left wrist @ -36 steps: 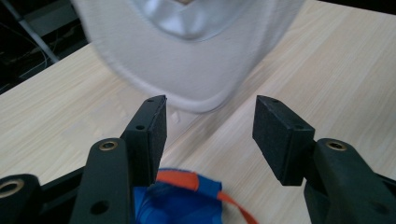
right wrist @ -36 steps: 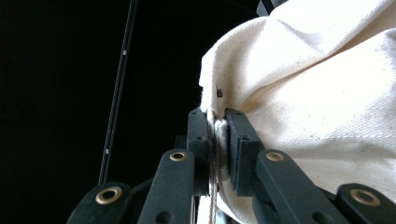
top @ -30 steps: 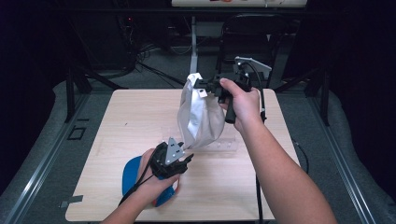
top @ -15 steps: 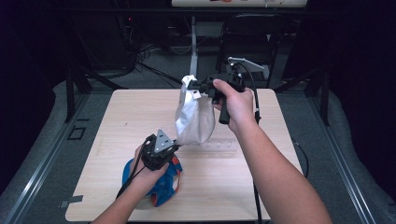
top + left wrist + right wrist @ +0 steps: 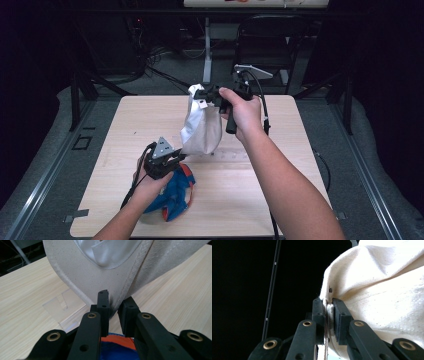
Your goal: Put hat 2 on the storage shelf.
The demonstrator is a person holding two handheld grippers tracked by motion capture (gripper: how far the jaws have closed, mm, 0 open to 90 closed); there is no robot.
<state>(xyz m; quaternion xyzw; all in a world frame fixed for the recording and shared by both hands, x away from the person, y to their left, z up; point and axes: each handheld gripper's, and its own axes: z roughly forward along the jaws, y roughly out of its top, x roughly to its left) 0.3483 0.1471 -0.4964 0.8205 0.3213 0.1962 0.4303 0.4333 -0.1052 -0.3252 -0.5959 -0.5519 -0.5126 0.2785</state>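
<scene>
Now both tools [image 5: 176,156] [image 5: 206,94] pinch the cream bag's [image 5: 202,131] edges.

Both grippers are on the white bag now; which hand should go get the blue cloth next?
Left, probably. The left gripper pinches the white bag low, right beside the blue cloth. The right gripper holds the bag's top edge aloft.

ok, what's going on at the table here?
A person works a cream cloth bag with two hand-held tools. The right claw is shut on the bag's upper edge, holding it above the wooden table. The left claw has just been closing and now pinches the bag's lower edge, right over a blue and orange item lying on the table.
</scene>
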